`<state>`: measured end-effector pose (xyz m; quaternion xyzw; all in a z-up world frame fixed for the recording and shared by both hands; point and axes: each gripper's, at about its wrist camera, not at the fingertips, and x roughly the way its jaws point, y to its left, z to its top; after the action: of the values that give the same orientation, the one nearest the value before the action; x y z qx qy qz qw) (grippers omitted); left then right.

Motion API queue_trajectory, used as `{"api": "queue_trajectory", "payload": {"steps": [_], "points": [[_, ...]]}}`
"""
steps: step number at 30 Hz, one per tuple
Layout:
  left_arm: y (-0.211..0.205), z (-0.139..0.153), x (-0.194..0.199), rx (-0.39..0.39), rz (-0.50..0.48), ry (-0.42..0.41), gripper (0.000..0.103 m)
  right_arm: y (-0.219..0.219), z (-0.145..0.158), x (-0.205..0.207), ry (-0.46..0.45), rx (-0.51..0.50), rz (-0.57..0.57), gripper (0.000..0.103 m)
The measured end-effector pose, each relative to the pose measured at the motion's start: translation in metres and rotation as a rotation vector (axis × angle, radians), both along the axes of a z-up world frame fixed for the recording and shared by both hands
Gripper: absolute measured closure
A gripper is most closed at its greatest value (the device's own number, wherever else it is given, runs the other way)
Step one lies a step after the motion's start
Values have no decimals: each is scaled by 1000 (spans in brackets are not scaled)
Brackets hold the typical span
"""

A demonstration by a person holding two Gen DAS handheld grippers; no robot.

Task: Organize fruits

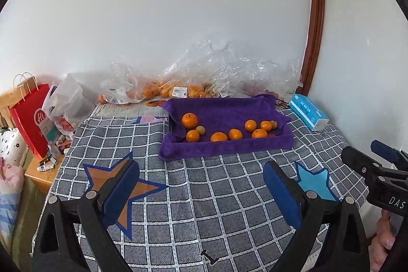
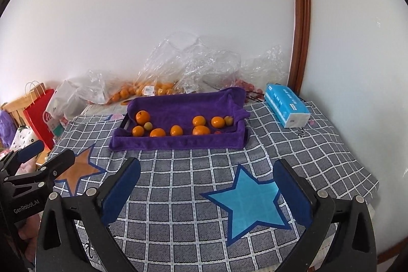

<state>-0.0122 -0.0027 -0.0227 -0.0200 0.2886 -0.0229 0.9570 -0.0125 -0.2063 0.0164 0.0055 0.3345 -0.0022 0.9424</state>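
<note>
Sitting loose in a purple-towelled tray (image 1: 224, 144), the oranges (image 1: 189, 120) look bright; both claws, left (image 1: 201, 193) and right (image 2: 207, 191), hang spread and empty. Checked cloth (image 2: 178, 185) covers the table; crinkled bags (image 1: 216, 68) line the white wall.

The cloth (image 2: 193, 185) on the worktop is grey with a grid of white lines, and bears two dark-blue-edged stars: a light blue star (image 2: 251, 203) and an orange-brown star (image 1: 119, 191). A deep purple towel (image 2: 183, 106) lines the tray, holding bright orange fruits (image 2: 142, 117) and two small yellow-green ones (image 2: 148, 126). The tissue pack (image 2: 287, 107) is light blue and white. The shopping bag (image 1: 32, 119) is red with white lettering. The bags (image 2: 193, 63) by the wall are clear, showing orange fruit inside. The wall (image 2: 204, 4) is white, the door frame (image 2: 301, 17) reddish brown. Each hand-held gripper is black with dark blue pads (image 2: 119, 193).
</note>
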Motion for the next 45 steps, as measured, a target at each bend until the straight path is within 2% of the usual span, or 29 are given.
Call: {"api": "queue_trajectory", "payload": {"steps": [45], "points": [[13, -3, -1, -33, 35, 5, 5, 3, -2, -6, -16, 12, -12, 1]]}}
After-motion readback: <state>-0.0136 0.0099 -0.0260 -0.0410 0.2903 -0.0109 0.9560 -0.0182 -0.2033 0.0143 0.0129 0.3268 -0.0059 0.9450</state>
